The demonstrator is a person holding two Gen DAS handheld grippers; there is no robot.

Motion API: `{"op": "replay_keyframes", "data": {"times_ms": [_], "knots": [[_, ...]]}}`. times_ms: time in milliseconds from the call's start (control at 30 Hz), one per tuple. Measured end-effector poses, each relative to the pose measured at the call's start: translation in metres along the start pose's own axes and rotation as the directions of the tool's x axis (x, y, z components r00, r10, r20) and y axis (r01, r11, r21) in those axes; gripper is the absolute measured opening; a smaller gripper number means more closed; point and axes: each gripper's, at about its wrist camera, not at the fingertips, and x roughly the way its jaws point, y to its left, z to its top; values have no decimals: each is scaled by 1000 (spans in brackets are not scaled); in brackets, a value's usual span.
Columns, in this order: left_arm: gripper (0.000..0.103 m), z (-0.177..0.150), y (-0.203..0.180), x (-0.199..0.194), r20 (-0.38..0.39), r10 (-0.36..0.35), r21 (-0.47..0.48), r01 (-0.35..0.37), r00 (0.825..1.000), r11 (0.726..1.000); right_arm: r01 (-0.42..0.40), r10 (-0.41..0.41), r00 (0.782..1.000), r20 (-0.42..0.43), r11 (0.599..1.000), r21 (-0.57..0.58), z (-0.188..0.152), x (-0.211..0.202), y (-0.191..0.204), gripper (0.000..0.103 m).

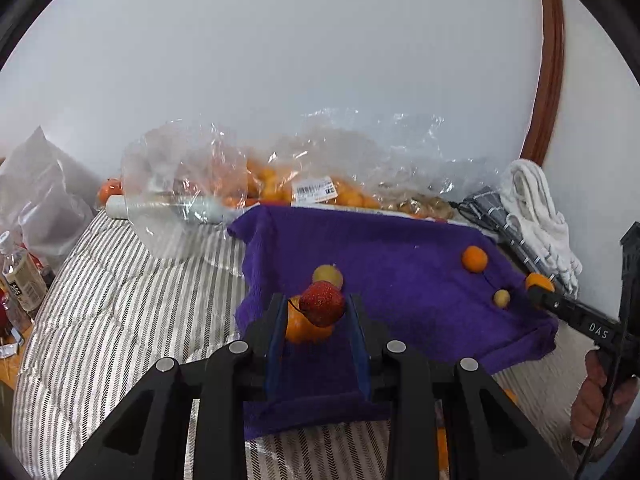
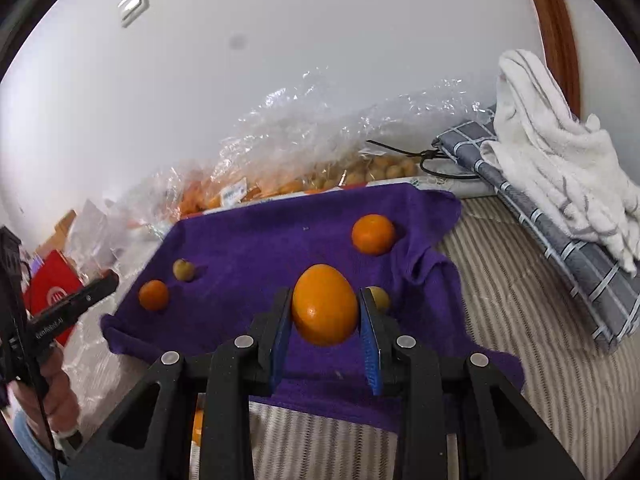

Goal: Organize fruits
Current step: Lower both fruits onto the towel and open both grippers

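1. The left gripper (image 1: 318,312), black with blue pads, holds a red strawberry (image 1: 321,304).
2. The right gripper (image 2: 326,312) holds an orange (image 2: 324,310) of bright orange colour.
3. Beneath both lies a purple towel (image 2: 260,240).
4. Under that is a grey-and-white striped bedcover (image 1: 120,300).
5. Right of the right gripper sits a grey checked cloth (image 2: 560,248).

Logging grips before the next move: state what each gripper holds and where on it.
Left gripper is shut on the red fruit, pads on its opposite sides. Right gripper is shut on the orange, pads on its left and right sides.
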Motion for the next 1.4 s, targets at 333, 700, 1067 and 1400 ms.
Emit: {"op": "replay_keyframes", "data": {"times_ms": [333,700,1067,1400], "knots": [[29,-2,1,2,10,5,1,-5,1000,1000,-6,7,1000,-24,999,38,-1,6,-10,32],[29,-6,3,17,-75,-7,-13,6,997,1000,39,-41,996,-73,999,-29,-8,20,1,33],[29,-9,-1,26,-117,8,17,-6,993,1000,42,-44,997,-70,999,-33,-9,20,1,33],[29,-11,-2,29,-135,17,28,-13,991,1000,47,-49,997,-66,999,-26,-9,17,2,37]]}}
